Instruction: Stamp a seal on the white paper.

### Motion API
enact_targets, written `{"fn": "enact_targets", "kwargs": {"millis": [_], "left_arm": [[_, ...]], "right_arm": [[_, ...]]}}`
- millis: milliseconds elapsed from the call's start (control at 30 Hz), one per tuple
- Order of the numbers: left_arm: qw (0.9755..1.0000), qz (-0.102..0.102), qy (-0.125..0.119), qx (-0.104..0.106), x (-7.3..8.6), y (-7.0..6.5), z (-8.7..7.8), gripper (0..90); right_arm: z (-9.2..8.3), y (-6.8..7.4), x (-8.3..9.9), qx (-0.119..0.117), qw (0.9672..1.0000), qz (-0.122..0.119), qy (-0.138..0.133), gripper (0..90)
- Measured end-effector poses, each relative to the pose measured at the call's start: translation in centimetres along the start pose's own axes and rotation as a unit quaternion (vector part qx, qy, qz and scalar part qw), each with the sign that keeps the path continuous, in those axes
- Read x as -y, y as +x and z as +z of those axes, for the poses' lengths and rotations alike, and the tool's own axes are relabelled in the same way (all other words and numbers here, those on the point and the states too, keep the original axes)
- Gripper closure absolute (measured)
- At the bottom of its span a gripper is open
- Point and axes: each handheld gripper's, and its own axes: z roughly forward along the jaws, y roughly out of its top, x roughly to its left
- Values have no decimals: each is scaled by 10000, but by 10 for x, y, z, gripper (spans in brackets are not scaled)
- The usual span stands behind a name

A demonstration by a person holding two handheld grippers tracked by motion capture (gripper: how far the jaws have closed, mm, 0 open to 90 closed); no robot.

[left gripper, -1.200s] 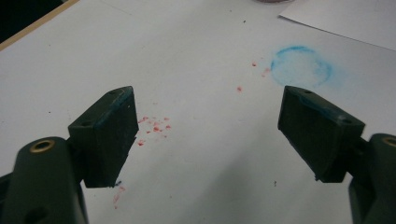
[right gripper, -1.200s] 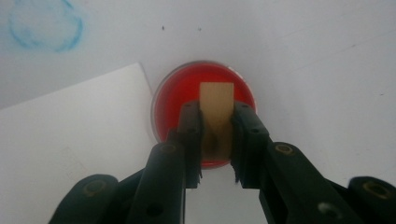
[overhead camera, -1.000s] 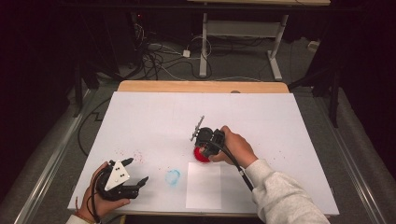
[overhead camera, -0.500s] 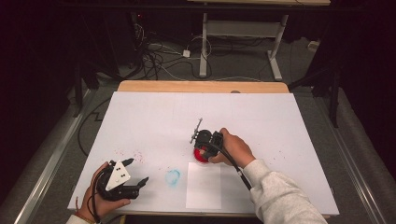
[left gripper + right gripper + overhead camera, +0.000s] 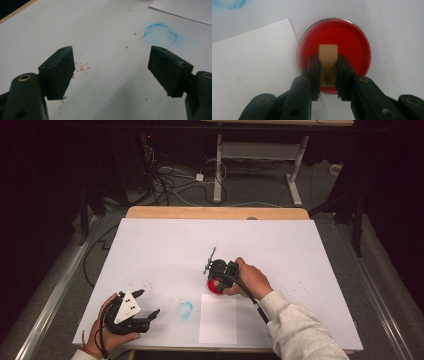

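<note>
Red ink pad [image 5: 333,53] at frame centre, a wooden stamp block [image 5: 328,56] poised directly over it.

The right gripper [image 5: 328,75] clenches the block, long axis pointing up-frame; white paper [image 5: 254,65] lies just left. The left gripper [image 5: 112,71], released, idles lower left in the high view.

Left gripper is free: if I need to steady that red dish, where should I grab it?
Take the red dish by its raised rim on the side away from the paper sheet, coming down from above; it's flat and round, and the right gripper holds a wooden block over its middle.
</note>
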Motion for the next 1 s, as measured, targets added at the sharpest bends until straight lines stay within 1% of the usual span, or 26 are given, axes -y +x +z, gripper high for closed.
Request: {"fn": "enact_targets", "kwargs": {"millis": [33, 67, 233, 333, 467, 633, 667, 700, 733, 800, 833, 900, 933, 1000], "left_arm": [[10000, 55, -28, -22, 0, 1, 0, 208], [10000, 3, -1, 0, 0, 0, 0, 208], [10000, 12, -15, -26, -1, 0, 0, 208], [10000, -6, -46, -34, -1, 0, -1, 208], [10000, -44, -65, -28, 0, 2, 0, 208], [9999, -62, -83, -10, 0, 3, 0, 207], [9999, -7, -118, -32, 0, 4, 0, 207], [9999, -1, -125, -34, 0, 4, -1, 208], [9999, -59, -96, -14, 1, 3, -1, 207], [9999, -57, -96, -7, 1, 3, -1, 207], [9999, 1, -118, -27, 0, 4, -1, 207], [9999, 29, -106, -28, 0, 3, -1, 207], [9999, 0, -125, -18, 0, 3, -1, 207], [9999, 10, -112, -24, 0, 3, -1, 207]], "right_arm": [[0, 0, 0, -6, 10000, 10, -8, 761], [0, 0, 0, 12, 10000, -4, -13, 761], [0, 4, -2, 132, 9998, -133, 72, 761], [1, 2, -1, 74, 9999, -78, 32, 761], [1, 0, -1, 15, 10000, -81, 36, 761], [1, 1, -2, 18, 10000, -73, 57, 761], [1, 1, -2, 23, 9999, -83, 66, 761], [1, 1, -2, 30, 10000, -76, 55, 761], [1, 1, -2, 34, 10000, -72, 54, 761], [1, 2, -2, 49, 9999, -73, 62, 761], [1, 1, -1, 43, 10000, -56, 48, 761], [1, 2, -1, 52, 10000, -66, 42, 761], [1, 2, -1, 59, 10000, -62, 34, 761], [0, 2, -1, 68, 9999, -80, 40, 761]]}}
